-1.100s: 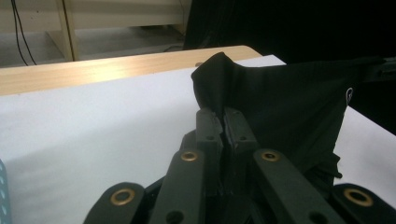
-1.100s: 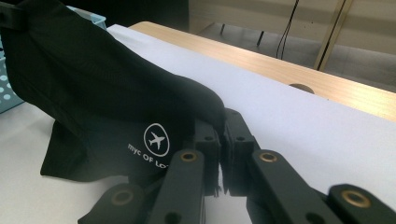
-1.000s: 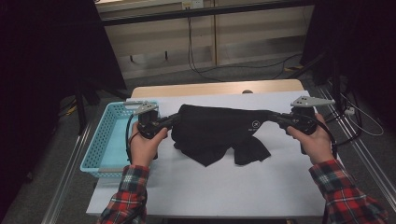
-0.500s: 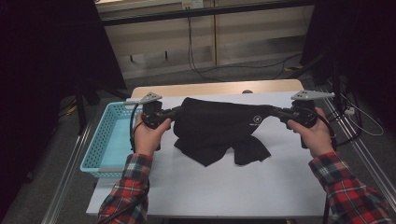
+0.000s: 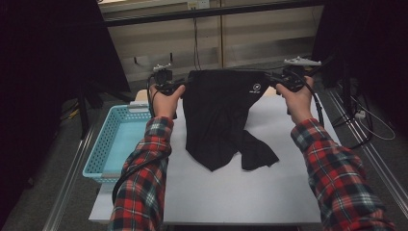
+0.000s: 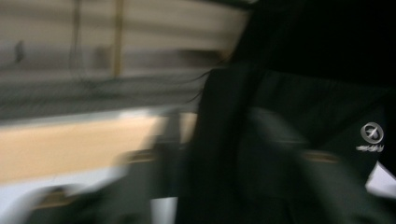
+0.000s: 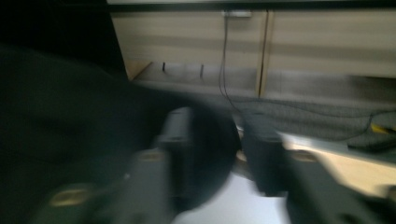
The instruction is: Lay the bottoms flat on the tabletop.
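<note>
A black garment (image 5: 216, 115) with a small white logo (image 5: 255, 88) is spread between my two grippers at the far side of the white table (image 5: 250, 192), its lower end lying on the tabletop. My left gripper (image 5: 179, 86) is at the garment's top left corner and my right gripper (image 5: 272, 79) at its top right. Both pairs of jaws have just been opening. In the blurred left gripper view the left gripper (image 6: 215, 154) has its jaws apart with black cloth (image 6: 289, 116) between them. In the right gripper view the right gripper (image 7: 217, 140) also stands apart, the cloth edge (image 7: 70, 116) bulging into the gap.
A light blue plastic basket (image 5: 115, 144) stands at the table's left edge beside my left forearm. Behind the table are a wooden wall and hanging cables (image 5: 196, 33). Dark curtains close both sides. More cables lie on the floor at the right (image 5: 370, 120).
Both hands have moved away from the person toward the table's far edge, dragging the garment's top edge along. The jaws, shut on the cloth before, now stand apart.
</note>
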Demonstrator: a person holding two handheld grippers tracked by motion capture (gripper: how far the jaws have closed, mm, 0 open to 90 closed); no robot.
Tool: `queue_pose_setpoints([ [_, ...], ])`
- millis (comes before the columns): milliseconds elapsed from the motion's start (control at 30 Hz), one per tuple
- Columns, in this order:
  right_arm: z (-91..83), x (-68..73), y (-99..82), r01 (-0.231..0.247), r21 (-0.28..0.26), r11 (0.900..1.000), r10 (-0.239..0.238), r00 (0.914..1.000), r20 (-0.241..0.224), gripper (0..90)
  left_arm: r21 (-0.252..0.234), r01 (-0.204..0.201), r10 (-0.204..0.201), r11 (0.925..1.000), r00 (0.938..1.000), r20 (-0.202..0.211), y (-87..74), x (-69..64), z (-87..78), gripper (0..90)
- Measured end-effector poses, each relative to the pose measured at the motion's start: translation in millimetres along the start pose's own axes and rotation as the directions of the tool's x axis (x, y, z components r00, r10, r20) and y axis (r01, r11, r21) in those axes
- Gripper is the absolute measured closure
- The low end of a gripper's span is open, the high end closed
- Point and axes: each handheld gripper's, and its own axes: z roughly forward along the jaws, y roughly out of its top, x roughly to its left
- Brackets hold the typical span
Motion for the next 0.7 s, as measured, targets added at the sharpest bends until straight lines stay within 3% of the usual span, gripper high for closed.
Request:
queue_pose_setpoints([
  [67,0.7,5.8,-7.5,0.002,0.068,0.9977,0.001,0.9995,-0.031,44.0,0.038,-0.014,0.013,0.9992,0.9996,0.024,-11.8,-2.5,1.5,40.3],
  [167,-6.0,11.0,-28.2,0.088,0.131,0.9874,-0.081,0.9951,-0.056,39.1,0.084,-0.04,0.033,0.9957,0.9966,0.075,-31.4,-9.6,-2.7,31.5],
  [233,-13.8,14.1,-43.8,0.091,0.166,0.982,-0.076,0.9929,-0.091,33.5,0.113,-0.047,0.033,0.9925,0.9925,0.118,-44.6,-17.1,-8.7,26.7],
  [367,-34.4,22.9,-72.4,0.127,0.196,0.9723,-0.102,0.9857,-0.134,28.5,0.152,-0.074,0.047,0.9856,0.9844,0.169,-69.3,-29.3,-24.6,24.6],
  [433,-43.8,27.4,-84.0,0.157,0.216,0.9637,-0.129,0.982,-0.138,25.9,0.16,-0.099,0.069,0.9822,0.9813,0.18,-80.6,-33.3,-32.4,23.2],
  [633,-71.1,41.4,-114.7,0.201,0.219,0.9548,-0.167,0.9717,-0.168,21.6,0.16,-0.163,0.129,0.9734,0.9703,0.204,-111.4,-42.0,-52.9,22.0],
  [700,-79.0,44.9,-125.0,0.225,0.23,0.9469,-0.19,0.968,-0.164,20.0,0.166,-0.174,0.137,0.9706,0.9678,0.211,-118.9,-43.6,-59.3,20.6],
])
